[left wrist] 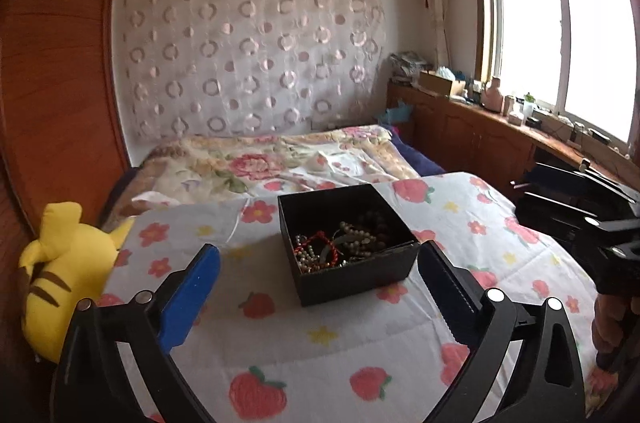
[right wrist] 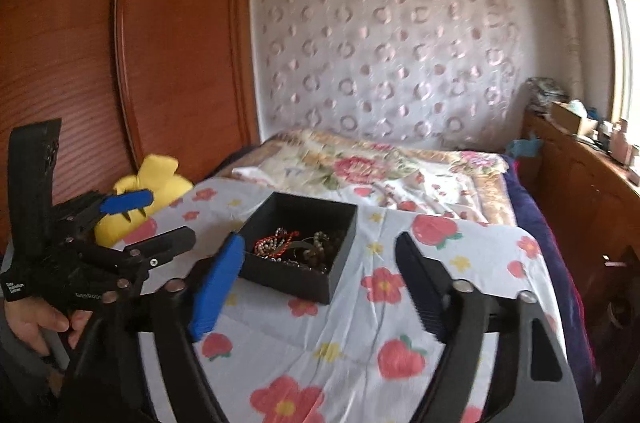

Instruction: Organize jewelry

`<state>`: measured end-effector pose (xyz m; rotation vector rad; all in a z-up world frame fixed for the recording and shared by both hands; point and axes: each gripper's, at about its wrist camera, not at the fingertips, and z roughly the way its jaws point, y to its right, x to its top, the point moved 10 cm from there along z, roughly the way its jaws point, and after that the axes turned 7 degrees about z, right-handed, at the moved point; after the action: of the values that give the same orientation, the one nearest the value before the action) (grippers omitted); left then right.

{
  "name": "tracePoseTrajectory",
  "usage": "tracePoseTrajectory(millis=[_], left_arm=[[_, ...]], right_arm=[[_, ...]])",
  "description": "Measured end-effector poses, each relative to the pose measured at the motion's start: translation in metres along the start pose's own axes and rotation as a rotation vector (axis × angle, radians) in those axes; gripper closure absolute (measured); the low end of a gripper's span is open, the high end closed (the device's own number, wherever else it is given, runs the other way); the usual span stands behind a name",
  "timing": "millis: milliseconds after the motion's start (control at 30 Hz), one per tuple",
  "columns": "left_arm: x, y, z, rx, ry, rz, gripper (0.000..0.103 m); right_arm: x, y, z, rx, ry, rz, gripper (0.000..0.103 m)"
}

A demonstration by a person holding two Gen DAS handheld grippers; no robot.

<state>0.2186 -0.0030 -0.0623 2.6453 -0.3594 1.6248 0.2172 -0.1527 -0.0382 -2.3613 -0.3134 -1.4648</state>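
While both tools hang short of the box with nothing between their fingers, the left gripper (left wrist: 320, 263) stands spread wide, its blue pad to one side and its black ridged pad to the other, framing the near wall of the black box (left wrist: 362, 273) without touching it. The right gripper (right wrist: 320, 257) is likewise wide apart and empty, its blue finger crossing in front of the box's near left corner in its own view, though whether it brushes the cardboard I cannot tell. The box sits open on a white cloth (left wrist: 280, 351) printed with strawberries and flowers, and inside it lies the jewelry (left wrist: 340, 247): a tangle of pearl strands, a red cord and dark beads, all heaped together toward the near side. A yellow plush toy (left wrist: 56, 275) rests just beside the cloth's left edge, and a floral quilt (left wrist: 256, 163) covers the bed beyond. The risk from here, as I judge it, lies in the tangle: pinching one strand would likely drag its neighbours up, and a snagged loop could tip or slide the light box across the soft cloth. Two grippers reaching into so small an opening could also knock together.
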Motion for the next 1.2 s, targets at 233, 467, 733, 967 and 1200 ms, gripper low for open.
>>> tracePoseTrajectory(millis=[233,467,733,967,1200], left_arm=[[-0.014,-0.002,-0.034,0.069,0.001,-0.026,0.008],[-0.027,-0.005,-0.049,0.096,-0.004,-0.040,0.008],[-0.030,-0.002,-0.059,0.097,0.001,-0.035,0.008],[-0.026,0.004,-0.068,0.087,0.025,-0.027,0.008],[-0.024,0.006,-0.072,0.089,0.032,-0.023,0.008]], right_arm=[[-0.017,0.006,-0.042,-0.068,0.069,0.041,0.002],[-0.026,0.007,-0.051,-0.106,0.081,0.047,0.002],[-0.035,0.008,-0.049,-0.120,0.076,0.050,0.002],[-0.035,0.011,-0.050,-0.129,0.085,0.056,0.002],[-0.036,0.012,-0.052,-0.134,0.090,0.057,0.002]])
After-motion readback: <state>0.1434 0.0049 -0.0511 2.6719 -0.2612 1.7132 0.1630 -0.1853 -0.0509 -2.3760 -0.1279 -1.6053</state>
